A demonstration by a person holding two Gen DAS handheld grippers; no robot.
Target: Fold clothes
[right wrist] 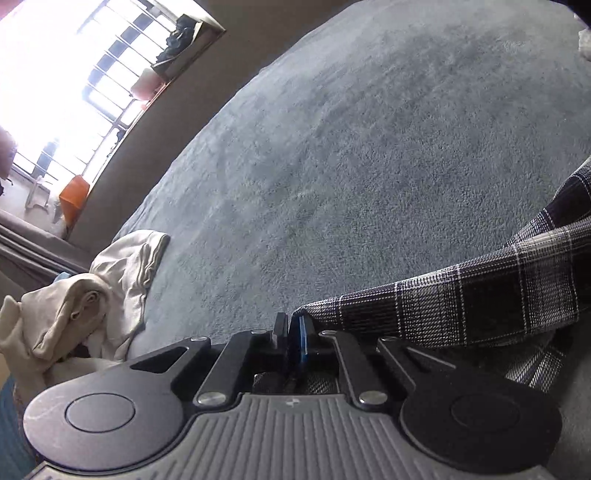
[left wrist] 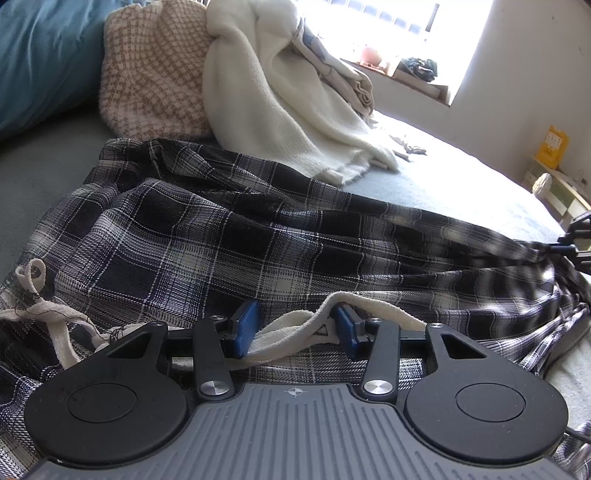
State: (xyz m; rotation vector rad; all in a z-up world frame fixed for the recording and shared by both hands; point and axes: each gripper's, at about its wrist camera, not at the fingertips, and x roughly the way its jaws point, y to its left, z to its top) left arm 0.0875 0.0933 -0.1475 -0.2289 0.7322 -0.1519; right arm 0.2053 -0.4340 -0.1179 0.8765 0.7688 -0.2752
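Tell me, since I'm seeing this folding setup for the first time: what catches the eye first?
The dark plaid garment sprawls crumpled across the grey bed cover, filling the left wrist view. The right gripper is shut on its edge, while the left gripper stands open around its white drawstring. Behind, a cream blanket is heaped below the bright window.

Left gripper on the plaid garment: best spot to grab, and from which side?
Take the white waistband of the plaid garment, from the near edge. It arches up off the cloth right between the left gripper's open blue pads, so closing there would probably catch it. The right gripper already pinches the far end.
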